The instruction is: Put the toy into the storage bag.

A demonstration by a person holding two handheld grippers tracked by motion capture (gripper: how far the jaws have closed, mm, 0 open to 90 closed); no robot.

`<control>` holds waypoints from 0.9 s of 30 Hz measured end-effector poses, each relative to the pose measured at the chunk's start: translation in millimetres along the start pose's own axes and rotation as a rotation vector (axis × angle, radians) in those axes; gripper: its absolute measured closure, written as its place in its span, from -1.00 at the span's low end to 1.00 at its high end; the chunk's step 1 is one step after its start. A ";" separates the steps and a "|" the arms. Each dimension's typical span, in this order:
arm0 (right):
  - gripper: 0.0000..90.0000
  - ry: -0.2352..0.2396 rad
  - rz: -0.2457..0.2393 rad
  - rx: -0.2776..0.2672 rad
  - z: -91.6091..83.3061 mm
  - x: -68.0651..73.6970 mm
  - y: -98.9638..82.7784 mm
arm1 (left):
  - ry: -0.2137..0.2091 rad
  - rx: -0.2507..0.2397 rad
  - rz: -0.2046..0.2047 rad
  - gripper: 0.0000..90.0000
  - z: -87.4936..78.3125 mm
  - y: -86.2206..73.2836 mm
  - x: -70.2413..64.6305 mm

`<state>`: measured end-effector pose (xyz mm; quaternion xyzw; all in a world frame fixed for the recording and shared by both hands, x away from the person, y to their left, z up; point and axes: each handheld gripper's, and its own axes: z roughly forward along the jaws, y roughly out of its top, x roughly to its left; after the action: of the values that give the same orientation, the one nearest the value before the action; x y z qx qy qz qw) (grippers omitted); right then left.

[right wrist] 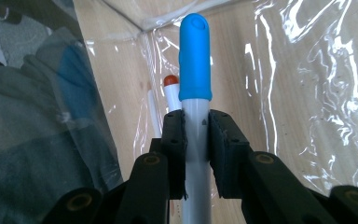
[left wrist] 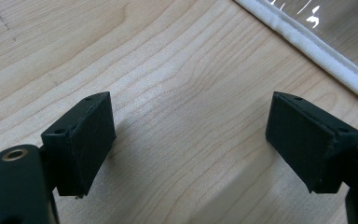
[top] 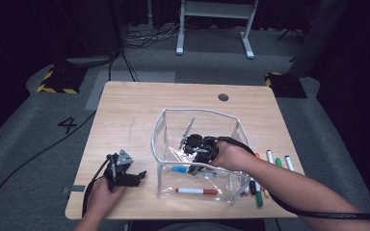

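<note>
Two grippers in the high view. Left gripper (top: 137, 175) lies low at lower left of the frame on the pale wooden table (top: 125, 106), hand (top: 103, 195) behind it, jaws spread with nothing between them. Right gripper (top: 192, 144) reaches down inside the clear plastic pouch with white piping (top: 166, 118) at centre, forearm entering from the lower right. A red-capped white marker (top: 196, 191) lies on the pouch's floor near the front wall; loose markers (top: 270, 163) lie right of the pouch.

Left gripper view: jaws wide apart over bare wood; pouch piping (left wrist: 307, 44) at upper right.

Right gripper view: jaws clamp the white barrel of a blue-capped marker (right wrist: 195, 56), cap pointing up-frame; the red-capped marker (right wrist: 170, 88) lies just left behind it.
</note>
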<state>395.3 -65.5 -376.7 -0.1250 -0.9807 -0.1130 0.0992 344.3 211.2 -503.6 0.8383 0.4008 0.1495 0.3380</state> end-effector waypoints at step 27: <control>0.70 -0.010 -0.011 0.236 35.5 -2.7 16.8 | 0.000 0.002 0.003 -0.65 -0.5 -0.2 0.1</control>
<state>396.4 -41.5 -407.9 -0.1078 -0.9883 0.0035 0.1078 344.0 211.5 -503.4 0.8393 0.3996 0.1497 0.3368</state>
